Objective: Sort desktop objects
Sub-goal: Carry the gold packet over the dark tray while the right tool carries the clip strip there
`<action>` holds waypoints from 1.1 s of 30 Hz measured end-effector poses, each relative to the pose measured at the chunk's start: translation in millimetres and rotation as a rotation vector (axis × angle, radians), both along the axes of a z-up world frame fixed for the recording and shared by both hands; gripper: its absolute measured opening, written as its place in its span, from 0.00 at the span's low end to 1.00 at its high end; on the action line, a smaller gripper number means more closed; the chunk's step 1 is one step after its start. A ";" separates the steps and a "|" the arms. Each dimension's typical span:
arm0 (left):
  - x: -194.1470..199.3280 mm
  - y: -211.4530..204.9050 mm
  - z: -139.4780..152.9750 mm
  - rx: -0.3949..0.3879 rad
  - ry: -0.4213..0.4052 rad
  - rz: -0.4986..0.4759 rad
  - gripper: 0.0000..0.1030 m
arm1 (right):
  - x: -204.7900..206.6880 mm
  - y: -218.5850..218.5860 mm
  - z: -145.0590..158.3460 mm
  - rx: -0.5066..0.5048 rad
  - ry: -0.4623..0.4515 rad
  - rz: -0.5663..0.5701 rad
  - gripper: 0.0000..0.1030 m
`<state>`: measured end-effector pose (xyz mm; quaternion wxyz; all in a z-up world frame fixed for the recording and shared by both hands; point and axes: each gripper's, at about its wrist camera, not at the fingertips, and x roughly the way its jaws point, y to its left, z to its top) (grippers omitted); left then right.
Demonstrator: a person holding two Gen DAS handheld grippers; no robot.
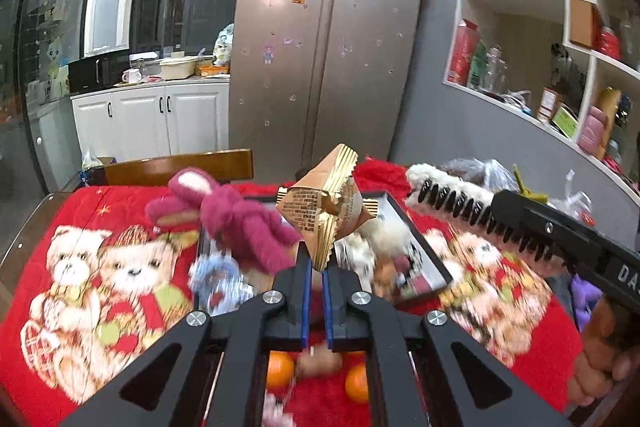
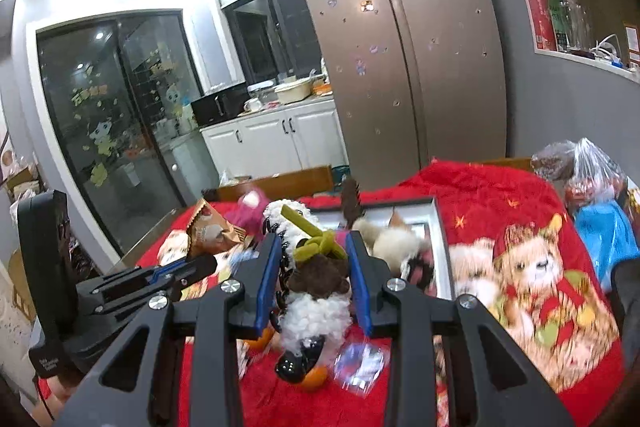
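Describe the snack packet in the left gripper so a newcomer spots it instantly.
Above the red blanket, before the tray, the left gripper pinches a brown packet. Gold crimped edges and printed text distinguish it from the plush toys around it.

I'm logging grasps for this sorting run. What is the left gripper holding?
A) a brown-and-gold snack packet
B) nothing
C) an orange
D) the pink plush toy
A: the left gripper is shut on the crimped edge of the snack packet, lifted above the red blanket.
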<state>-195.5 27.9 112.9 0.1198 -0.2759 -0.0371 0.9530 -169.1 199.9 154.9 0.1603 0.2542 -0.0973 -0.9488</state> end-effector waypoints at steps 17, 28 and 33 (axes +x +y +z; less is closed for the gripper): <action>-123.6 37.8 -45.5 -0.004 -0.126 0.006 0.05 | -154.6 16.8 -55.1 0.001 -0.090 -0.051 0.33; -136.7 25.6 -60.4 -0.007 -0.132 -0.002 0.04 | -193.0 24.4 -101.2 0.071 -0.162 -0.075 0.33; -138.1 18.7 -72.0 -0.024 -0.153 -0.005 0.05 | -200.3 32.2 -115.1 0.046 -0.187 -0.074 0.33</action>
